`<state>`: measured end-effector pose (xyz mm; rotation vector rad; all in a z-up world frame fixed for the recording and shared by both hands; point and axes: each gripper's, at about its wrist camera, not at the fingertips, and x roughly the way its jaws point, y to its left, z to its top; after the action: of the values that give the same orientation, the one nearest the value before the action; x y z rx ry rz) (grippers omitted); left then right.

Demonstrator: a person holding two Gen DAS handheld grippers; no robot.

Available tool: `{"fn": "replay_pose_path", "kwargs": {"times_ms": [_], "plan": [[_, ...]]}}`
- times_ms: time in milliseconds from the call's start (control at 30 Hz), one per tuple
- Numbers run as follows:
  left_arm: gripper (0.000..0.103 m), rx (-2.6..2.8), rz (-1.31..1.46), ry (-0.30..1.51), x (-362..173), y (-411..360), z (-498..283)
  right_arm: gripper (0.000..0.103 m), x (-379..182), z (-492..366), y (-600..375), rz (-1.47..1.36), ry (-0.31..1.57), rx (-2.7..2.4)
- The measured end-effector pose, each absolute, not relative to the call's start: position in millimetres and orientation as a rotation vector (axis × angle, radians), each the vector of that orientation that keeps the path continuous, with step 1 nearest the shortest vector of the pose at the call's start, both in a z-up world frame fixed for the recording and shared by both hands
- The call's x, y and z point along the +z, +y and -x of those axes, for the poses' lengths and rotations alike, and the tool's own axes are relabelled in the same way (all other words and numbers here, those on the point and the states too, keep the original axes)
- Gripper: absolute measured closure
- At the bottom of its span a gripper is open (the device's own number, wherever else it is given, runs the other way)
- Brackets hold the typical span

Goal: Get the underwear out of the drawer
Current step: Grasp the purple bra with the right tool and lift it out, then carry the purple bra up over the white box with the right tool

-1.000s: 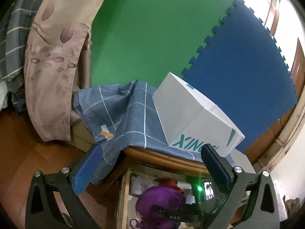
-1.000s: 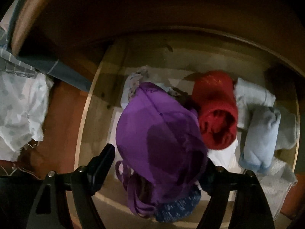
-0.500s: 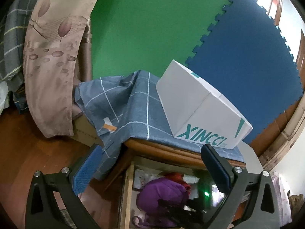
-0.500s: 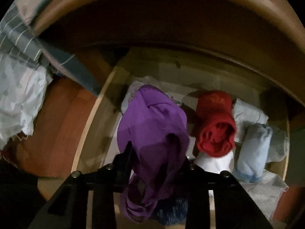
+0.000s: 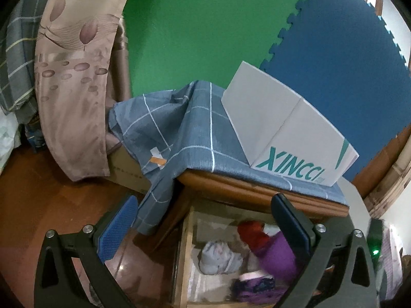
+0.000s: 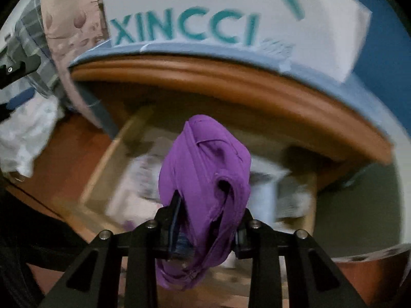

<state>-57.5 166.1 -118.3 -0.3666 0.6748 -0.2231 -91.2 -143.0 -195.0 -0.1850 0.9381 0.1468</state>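
Since the earlier frame, the right gripper (image 6: 205, 220) is lifting the purple underwear (image 6: 205, 169), jaws clamping it, at frame centre above the drawer (image 5: 186, 251) (other clothes remaining inside). Left gripper (image 5: 203, 228) is hanging wide open. Removal is looking nearly complete.

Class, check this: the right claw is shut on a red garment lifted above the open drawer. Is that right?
Not quite: the garment in the right claw is purple, not red, as the right wrist view shows. The claw is shut on it above the open drawer.
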Motion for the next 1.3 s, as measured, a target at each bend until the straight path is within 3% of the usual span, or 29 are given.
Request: {"fn": "replay_pose_path", "kwargs": {"times_ms": [133, 467, 733, 1300], "plan": [[0.001, -0.228, 0.380, 0.697, -123.0, 165.7, 56.5, 0.071, -198.0, 127.1, -121.3, 0.679, 0.726, 0.022], [0.001, -0.250, 0.346, 0.721, -127.6, 155.5, 55.1, 0.071, -218.0, 165.3, -88.9, 0.921, 0.585, 0.064], [0.001, -0.261, 0.325, 0.741, -131.5, 145.9, 52.0, 0.071, -191.1, 161.3, -88.1, 0.806, 0.608, 0.063], [0.001, -0.272, 0.308, 0.749, -132.9, 140.7, 52.9, 0.071, -56.7, 152.0, -113.0, 0.546, 0.501, -0.109]]}}
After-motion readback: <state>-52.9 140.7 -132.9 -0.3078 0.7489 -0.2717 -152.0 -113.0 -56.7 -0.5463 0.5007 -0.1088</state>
